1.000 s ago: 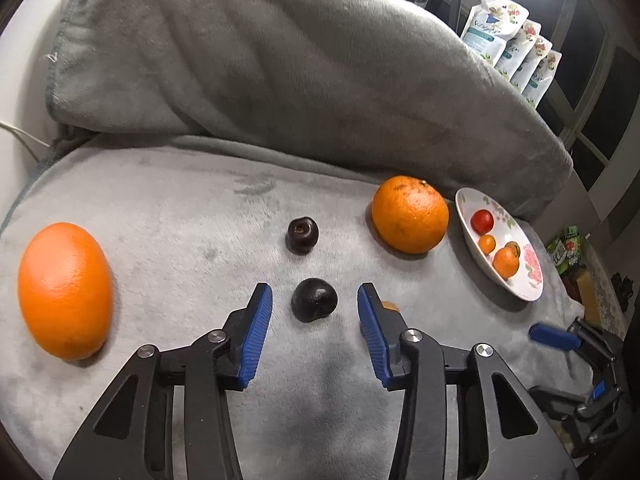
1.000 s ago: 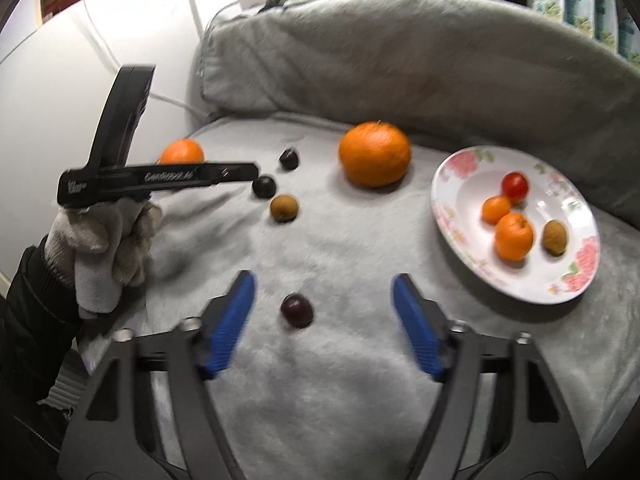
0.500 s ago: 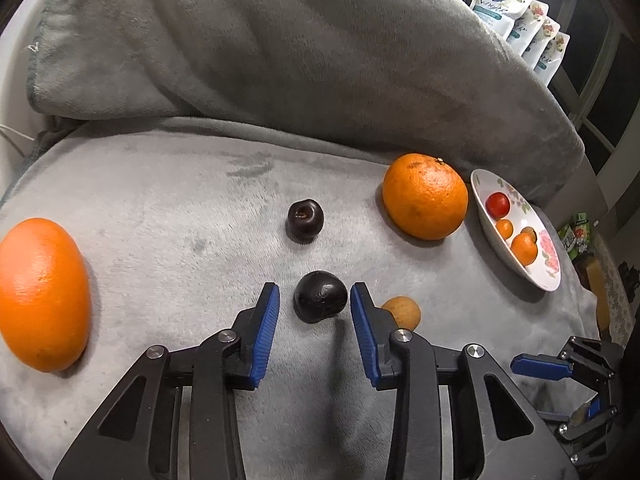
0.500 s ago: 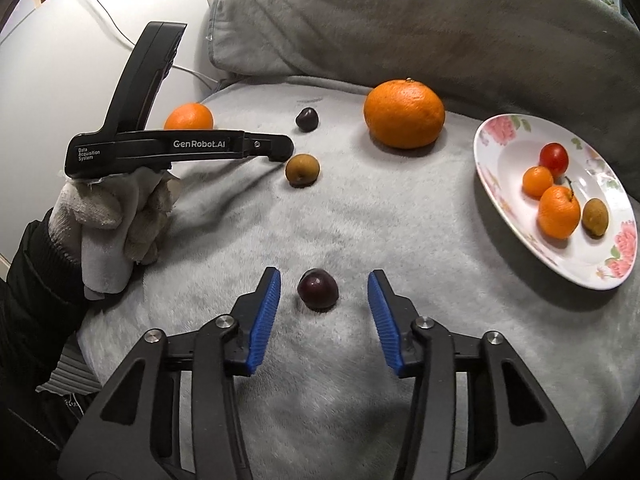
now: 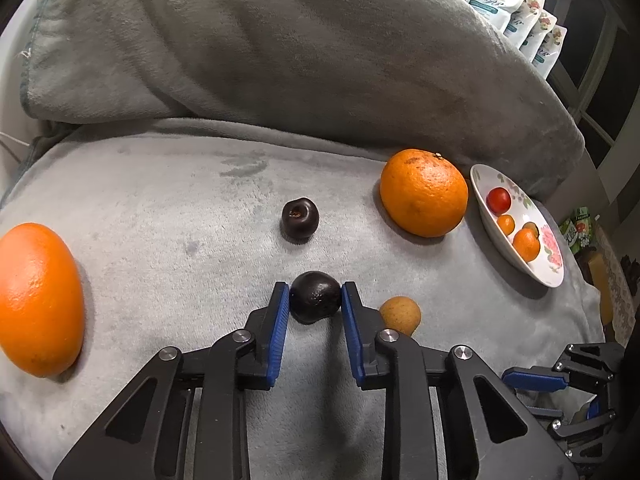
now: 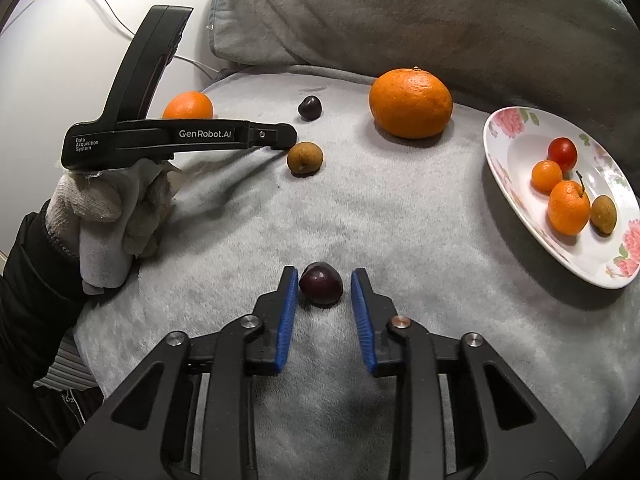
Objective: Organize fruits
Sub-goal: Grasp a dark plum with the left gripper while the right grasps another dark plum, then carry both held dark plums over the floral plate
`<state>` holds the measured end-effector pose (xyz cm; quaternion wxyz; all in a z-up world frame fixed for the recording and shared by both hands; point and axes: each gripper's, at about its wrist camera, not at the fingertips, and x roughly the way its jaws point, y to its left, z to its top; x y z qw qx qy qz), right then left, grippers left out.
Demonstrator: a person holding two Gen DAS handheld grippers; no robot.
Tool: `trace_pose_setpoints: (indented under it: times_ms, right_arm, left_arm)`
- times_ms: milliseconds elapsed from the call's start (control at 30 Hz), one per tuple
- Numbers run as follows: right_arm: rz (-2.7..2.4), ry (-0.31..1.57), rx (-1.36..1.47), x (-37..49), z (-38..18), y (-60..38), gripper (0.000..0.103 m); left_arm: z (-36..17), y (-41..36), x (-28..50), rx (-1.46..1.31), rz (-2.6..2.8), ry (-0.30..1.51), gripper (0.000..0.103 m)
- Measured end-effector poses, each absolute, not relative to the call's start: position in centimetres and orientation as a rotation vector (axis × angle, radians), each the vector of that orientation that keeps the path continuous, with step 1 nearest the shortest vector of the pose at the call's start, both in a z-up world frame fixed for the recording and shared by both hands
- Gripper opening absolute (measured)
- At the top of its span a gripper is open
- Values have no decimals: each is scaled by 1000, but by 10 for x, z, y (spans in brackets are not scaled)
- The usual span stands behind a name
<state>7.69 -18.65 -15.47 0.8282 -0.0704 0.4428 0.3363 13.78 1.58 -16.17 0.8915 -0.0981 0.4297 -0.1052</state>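
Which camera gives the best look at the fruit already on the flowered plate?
The right wrist view. It looks into the flowered plate, so all four fruits show apart: red tomato, two small oranges, and a brownish fruit. The left wrist view catches the plate edge-on at the frame's side, and the brownish fruit is mostly hidden.

I see a grey fleece blanket (image 5: 168, 208) over the seat, big grey cushion (image 5: 280, 52) along back edge, white wall (image 6: 52, 60) w/ cable left, dark window (image 5: 600, 60) far right.
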Motion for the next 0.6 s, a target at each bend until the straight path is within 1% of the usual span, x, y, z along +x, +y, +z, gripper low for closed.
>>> trace_pose_setpoints:
  times_ms: [67, 600]
  right_arm:
    - [719, 942, -145, 77, -155, -186, 24]
    - [694, 902, -100, 73, -142, -207, 23]
  left_arm:
    - [-162, 16, 138, -204, -218, 891, 24]
    - [-149, 28, 129, -232, -212, 856, 24]
